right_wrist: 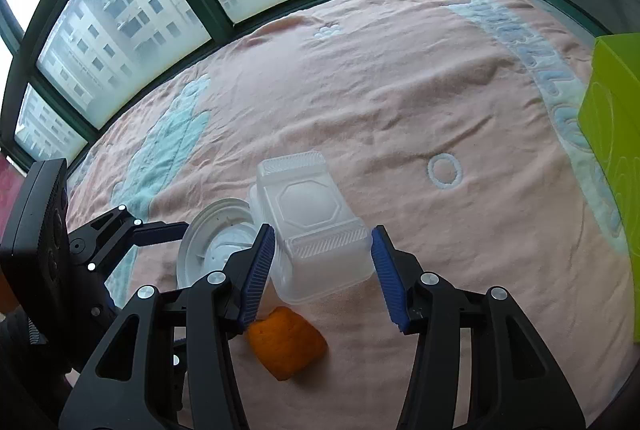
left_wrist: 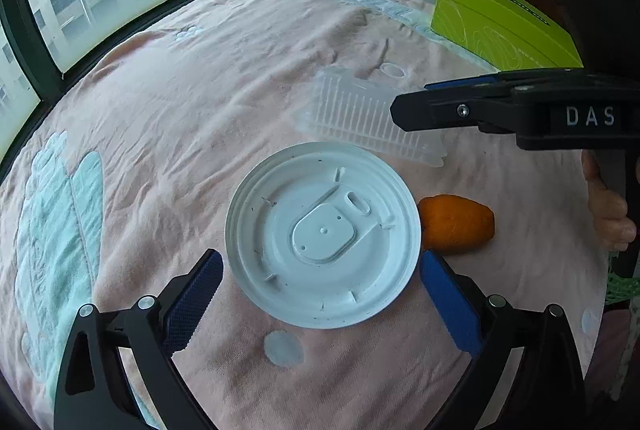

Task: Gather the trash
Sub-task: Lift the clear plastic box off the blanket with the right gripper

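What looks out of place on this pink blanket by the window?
Three bits of litter lie on the pink blanket: a round white plastic lid lying upside down, a piece of orange peel beside it, and a clear ribbed plastic container lying upside down. Nothing looks spilled.

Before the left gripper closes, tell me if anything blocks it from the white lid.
Nothing visible does. The white lid lies flat on the pink towel between the open left gripper fingers. The orange peel sits beside the lid's right rim, outside the right finger.
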Motion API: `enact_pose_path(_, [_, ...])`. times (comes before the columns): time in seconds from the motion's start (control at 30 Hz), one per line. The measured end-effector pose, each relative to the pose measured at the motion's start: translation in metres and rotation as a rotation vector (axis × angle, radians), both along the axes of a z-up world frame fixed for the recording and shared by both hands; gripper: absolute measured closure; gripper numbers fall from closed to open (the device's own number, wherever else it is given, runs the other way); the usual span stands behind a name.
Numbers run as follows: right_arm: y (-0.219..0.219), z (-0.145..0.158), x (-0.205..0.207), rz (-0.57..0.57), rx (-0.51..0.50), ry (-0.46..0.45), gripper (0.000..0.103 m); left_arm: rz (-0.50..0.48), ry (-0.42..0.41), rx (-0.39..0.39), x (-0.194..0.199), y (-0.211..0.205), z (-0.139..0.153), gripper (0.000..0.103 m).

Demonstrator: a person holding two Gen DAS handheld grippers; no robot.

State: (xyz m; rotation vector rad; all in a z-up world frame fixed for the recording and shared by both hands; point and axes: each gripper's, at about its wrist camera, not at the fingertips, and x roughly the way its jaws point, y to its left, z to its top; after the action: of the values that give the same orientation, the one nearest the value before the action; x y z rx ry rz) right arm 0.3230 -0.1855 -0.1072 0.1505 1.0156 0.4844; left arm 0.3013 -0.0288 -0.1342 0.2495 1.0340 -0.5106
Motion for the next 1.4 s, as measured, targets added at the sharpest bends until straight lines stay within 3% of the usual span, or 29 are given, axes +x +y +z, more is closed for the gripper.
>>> enact_pose_path(0.2, [0.003,-0.003,0.001,0.008,0.003,-0.001,0.052,0.012,-0.018,-0.012,0.001,0.003,0.002,0.009])
enact_pose_path(0.27, [0.003,-0.004,0.001,0.006,0.007,0.004,0.052,0.009,-0.019,-0.017,0.000,0.004,0.002,0.017])
enact_pose_path(0.43, [-0.003,-0.002,0.000,-0.017,0.047,0.017,0.053,0.030,-0.040,0.001,-0.001,0.008,0.004,0.018])
enact_pose_path(0.77, [-0.013,0.005,-0.010,-0.050,0.135,0.061,0.053,0.084,0.000,-0.001,-0.004,0.026,0.005,0.017])
enact_pose_path(1.13, [-0.016,0.014,-0.026,-0.055,0.153,0.066,0.053,0.124,0.034,0.008,-0.013,0.033,0.005,0.013])
enact_pose_path(1.4, [-0.017,0.016,-0.032,-0.069,0.171,0.075,0.053,0.181,0.036,-0.062,-0.018,0.047,0.020,0.013])
